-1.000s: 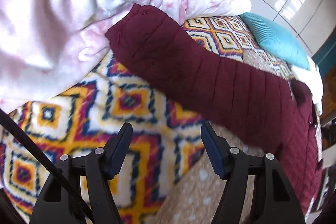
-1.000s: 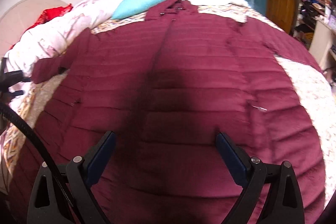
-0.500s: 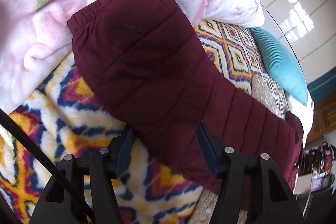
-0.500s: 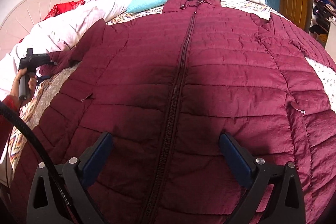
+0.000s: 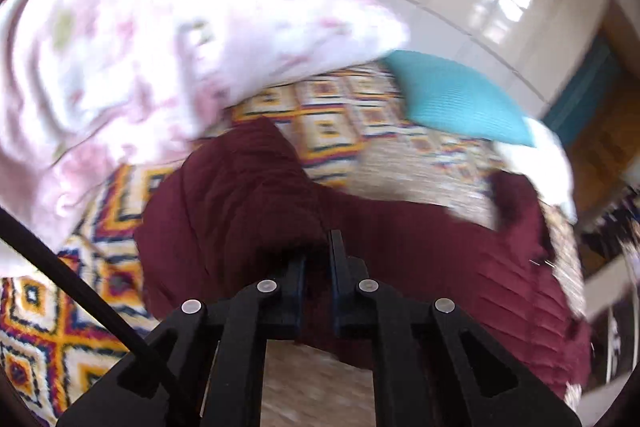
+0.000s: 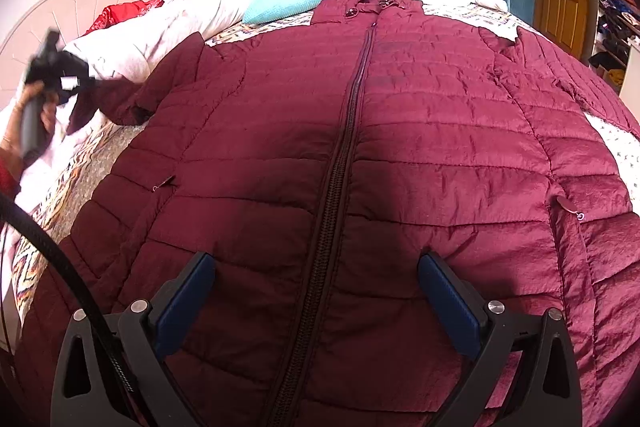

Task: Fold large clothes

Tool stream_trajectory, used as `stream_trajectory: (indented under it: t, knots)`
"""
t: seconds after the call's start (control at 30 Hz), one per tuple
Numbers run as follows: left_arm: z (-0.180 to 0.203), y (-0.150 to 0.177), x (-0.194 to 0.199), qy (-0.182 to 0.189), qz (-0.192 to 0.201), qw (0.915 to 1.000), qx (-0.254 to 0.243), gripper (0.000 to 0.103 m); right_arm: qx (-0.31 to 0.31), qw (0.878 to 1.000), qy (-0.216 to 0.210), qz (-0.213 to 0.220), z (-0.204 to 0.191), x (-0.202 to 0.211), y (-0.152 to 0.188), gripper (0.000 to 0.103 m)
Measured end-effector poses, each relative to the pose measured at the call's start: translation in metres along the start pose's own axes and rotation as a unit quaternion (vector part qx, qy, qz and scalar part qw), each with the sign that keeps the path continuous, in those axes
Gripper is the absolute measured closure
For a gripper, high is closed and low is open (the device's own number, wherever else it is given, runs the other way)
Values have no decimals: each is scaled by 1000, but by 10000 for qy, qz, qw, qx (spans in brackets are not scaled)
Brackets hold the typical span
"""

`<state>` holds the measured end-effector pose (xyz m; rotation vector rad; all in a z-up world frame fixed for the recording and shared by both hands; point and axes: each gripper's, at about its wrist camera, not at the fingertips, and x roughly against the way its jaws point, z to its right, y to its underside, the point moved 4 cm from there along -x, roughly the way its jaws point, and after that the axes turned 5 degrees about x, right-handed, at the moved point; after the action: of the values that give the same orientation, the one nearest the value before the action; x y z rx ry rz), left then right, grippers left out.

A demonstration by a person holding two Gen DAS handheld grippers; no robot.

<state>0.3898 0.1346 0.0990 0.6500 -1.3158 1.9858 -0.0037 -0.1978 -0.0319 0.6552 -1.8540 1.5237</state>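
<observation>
Left claw [image 5: 318, 263] just closed, clenched on jacket sleeve [image 5: 240, 203] — right claw [image 6: 316, 303] released above jacket [image 6: 400, 131].

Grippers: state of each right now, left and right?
Left gripper: just closed, shut on the jacket sleeve.
Right gripper: open, holding nothing, above the jacket.

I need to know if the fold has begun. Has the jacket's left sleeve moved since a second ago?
Yes. The left gripper closed on the sleeve and lifted its cuff end off the patterned blanket, away from the pink duvet.
</observation>
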Motion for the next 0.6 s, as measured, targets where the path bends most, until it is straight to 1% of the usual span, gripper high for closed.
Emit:
stream_trajectory:
  t: [0.07,0.13,0.2,0.27,0.33,0.4,0.43,0.53,0.57,0.6]
  knots:
    - [49,14,13,532,-78,9978,-378,95,-36,10000,-45,24,1,1,0,0]
    - [89,33,14,975,-278,9929,-618,95,-85,9999,-107,53,2,2,0,0]
    - [120,62,19,1317,-511,9864,-838,95,-145,9997,-178,88,4,3,0,0]
    - [145,92,18,1497,-718,9804,-1064,95,-249,9992,-294,143,7,5,0,0]
    - [163,124,9,1552,-951,9751,-1271,95,-353,9984,-406,196,10,7,0,0]
    - [172,149,-7,1493,-1207,9716,-1385,94,-441,9975,-501,240,12,8,0,0]
    - [173,160,-12,1399,-1290,9709,-1457,94,-454,9973,-517,250,11,9,0,0]
    - [175,185,-20,990,-1354,9709,-1707,92,-456,9973,-524,253,11,9,0,0]
    - [175,192,-15,902,-1375,9706,-1759,91,-457,9973,-526,253,10,9,0,0]
    - [171,197,-13,842,-1394,9701,-1800,87,-463,9972,-534,255,11,9,0,0]
